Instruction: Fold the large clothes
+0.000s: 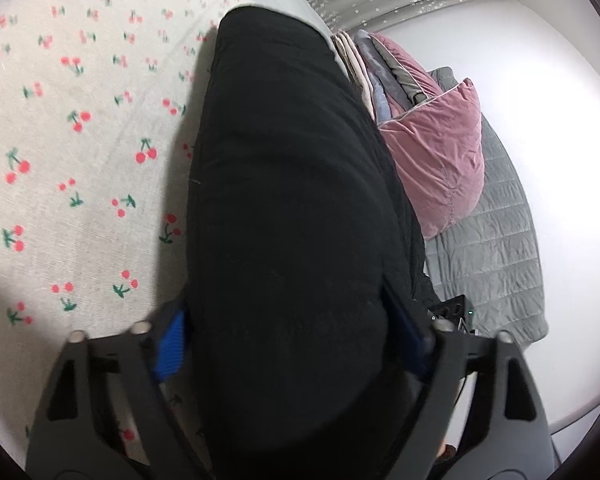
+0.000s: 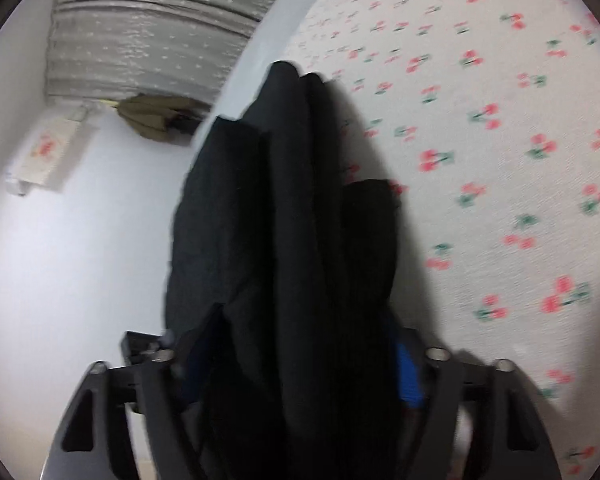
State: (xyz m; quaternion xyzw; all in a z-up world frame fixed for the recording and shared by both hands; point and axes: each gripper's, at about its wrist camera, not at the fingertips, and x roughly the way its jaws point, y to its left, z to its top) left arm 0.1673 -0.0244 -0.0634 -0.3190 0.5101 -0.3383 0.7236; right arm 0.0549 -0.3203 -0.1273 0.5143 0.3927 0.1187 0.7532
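Observation:
A large black garment (image 1: 284, 200) hangs between the jaws of my left gripper (image 1: 292, 344), which is shut on a thick bunch of it. Its blue pads (image 1: 170, 344) press the cloth from both sides. The garment hangs over the cherry-print sheet (image 1: 80, 140). In the right wrist view the same black garment (image 2: 292, 220) falls in several folds from my right gripper (image 2: 300, 372), which is also shut on it. A blue pad (image 2: 408, 376) shows at its right side. The cherry-print sheet (image 2: 500, 140) lies to the right.
A pink pillow (image 1: 440, 152) and stacked folded blankets (image 1: 364, 64) lie on a grey quilt (image 1: 496, 248) by the white wall. A grey starred curtain (image 2: 148, 32) hangs at the back. An olive item (image 2: 156, 116) and a white wall fixture (image 2: 44, 152) show there.

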